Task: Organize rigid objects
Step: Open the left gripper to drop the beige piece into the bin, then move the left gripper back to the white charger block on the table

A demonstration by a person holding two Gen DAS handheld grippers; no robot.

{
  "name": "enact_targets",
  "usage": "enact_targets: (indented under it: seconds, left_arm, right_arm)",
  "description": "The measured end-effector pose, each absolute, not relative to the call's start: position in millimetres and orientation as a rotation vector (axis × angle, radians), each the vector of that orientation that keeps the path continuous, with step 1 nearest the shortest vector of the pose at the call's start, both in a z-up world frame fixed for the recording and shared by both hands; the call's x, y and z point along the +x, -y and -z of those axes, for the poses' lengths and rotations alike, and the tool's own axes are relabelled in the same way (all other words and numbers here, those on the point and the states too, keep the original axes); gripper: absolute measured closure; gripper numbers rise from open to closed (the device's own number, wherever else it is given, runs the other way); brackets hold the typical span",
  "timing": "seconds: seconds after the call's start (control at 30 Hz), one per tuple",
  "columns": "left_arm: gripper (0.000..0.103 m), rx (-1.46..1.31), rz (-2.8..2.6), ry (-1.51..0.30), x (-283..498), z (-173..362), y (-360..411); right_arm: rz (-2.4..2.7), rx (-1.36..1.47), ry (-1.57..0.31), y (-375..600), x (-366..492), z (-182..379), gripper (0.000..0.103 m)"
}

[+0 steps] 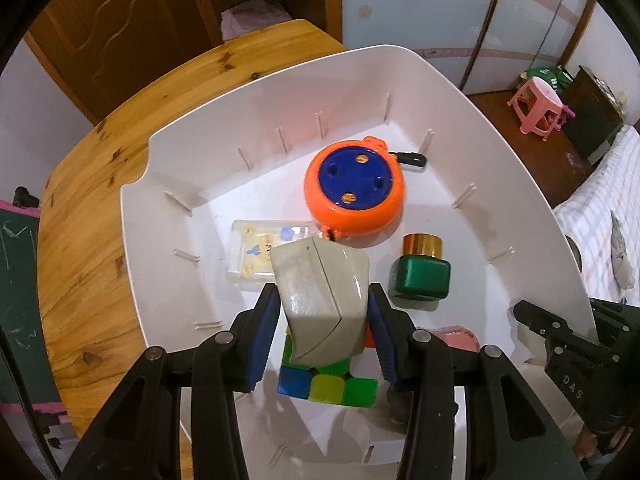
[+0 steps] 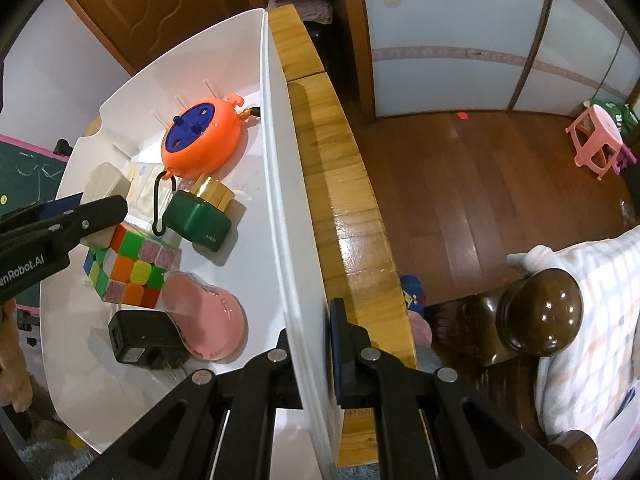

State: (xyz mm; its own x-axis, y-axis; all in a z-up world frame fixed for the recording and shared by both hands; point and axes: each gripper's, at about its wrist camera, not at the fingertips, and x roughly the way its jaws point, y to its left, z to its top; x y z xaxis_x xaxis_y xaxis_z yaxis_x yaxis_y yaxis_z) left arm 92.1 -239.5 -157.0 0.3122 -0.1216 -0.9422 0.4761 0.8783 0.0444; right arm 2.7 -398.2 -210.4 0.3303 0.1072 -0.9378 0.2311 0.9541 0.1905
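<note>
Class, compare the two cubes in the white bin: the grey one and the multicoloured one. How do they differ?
The grey cube is plain, its layers twisted askew; the multicoloured cube shows bright stickered squares, aligned. The grey cube is held between the left gripper fingers, above the bin floor; the multicoloured one rests on it. Both are puzzle cubes.
</note>
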Motion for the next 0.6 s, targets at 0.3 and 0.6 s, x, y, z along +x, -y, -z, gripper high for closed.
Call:
enact_targets:
  seconds: [0.3,0.6]
  left_arm:
    - [0.027,0.310,0.416,-1.209,90,150,229]
    - [0.019,0.279,0.429,-1.136,80,119,207]
  right_arm:
    - [0.099,0.309,-1.234,397,3,210,0.097]
    - [0.133,0.302,-1.235,392,3,209,0.096]
